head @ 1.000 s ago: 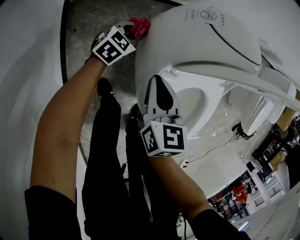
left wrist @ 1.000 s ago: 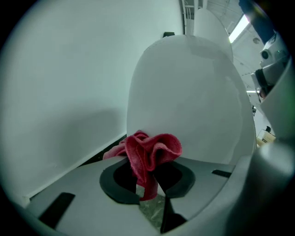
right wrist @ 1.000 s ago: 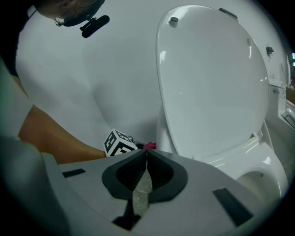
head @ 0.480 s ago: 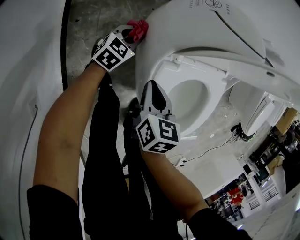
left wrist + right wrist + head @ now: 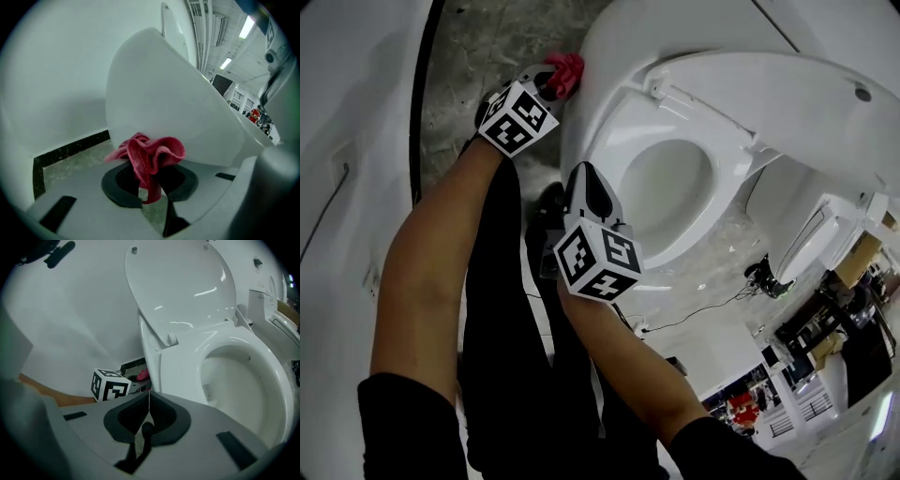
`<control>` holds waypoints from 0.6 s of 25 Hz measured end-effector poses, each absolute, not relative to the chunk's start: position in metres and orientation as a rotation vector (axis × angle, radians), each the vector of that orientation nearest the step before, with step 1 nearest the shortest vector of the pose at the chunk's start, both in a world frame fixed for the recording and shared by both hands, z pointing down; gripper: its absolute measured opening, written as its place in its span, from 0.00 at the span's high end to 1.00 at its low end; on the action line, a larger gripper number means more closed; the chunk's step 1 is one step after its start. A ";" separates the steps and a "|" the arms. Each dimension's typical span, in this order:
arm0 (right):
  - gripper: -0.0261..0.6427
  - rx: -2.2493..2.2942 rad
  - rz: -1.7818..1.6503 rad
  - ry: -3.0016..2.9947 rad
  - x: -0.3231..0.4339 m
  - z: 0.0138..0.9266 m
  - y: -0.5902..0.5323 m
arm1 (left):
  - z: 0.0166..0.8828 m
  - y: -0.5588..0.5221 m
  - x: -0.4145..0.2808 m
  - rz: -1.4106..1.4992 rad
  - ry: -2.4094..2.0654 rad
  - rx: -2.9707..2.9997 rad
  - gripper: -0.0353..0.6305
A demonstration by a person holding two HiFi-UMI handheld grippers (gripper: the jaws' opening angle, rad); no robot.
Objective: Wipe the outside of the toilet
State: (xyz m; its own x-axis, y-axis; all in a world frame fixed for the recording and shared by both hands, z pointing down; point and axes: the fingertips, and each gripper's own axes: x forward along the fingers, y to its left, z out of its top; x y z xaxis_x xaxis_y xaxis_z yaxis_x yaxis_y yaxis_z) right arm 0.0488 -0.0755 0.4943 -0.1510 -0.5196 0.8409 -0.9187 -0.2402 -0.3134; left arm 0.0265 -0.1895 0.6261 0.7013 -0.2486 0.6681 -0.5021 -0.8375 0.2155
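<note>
On my left, I'm clamping my left hand-held gripper [image 5: 546, 86] tight on the bunched red cloth [image 5: 152, 157], and I'm holding it against the toilet's [image 5: 605, 66] outer wall, low down near the grey floor [image 5: 478, 47]. Over to the right, my right hand-held gripper [image 5: 149, 404] is hovering by the bowl rim (jaws together, nothing in them), the lid [image 5: 187, 282] standing raised.
</note>
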 end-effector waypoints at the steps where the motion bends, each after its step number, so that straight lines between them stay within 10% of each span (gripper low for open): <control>1: 0.91 1.703 1.353 -1.639 0.048 0.494 -0.070 | 0.627 -0.180 0.026 0.917 -0.596 2.523 0.82; 15: 0.91 1.540 1.414 -1.665 0.035 0.517 0.033 | 0.660 -0.054 0.024 0.875 -0.595 2.457 0.82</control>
State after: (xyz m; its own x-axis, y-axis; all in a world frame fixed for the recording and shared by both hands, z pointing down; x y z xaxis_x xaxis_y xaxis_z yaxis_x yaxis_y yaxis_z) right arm 0.0354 0.0325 0.5174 -0.2639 -0.4402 0.8582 -0.9183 -0.1575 -0.3631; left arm 0.0245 -0.0543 0.6602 0.7039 -0.2395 0.6687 -0.5335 -0.7998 0.2751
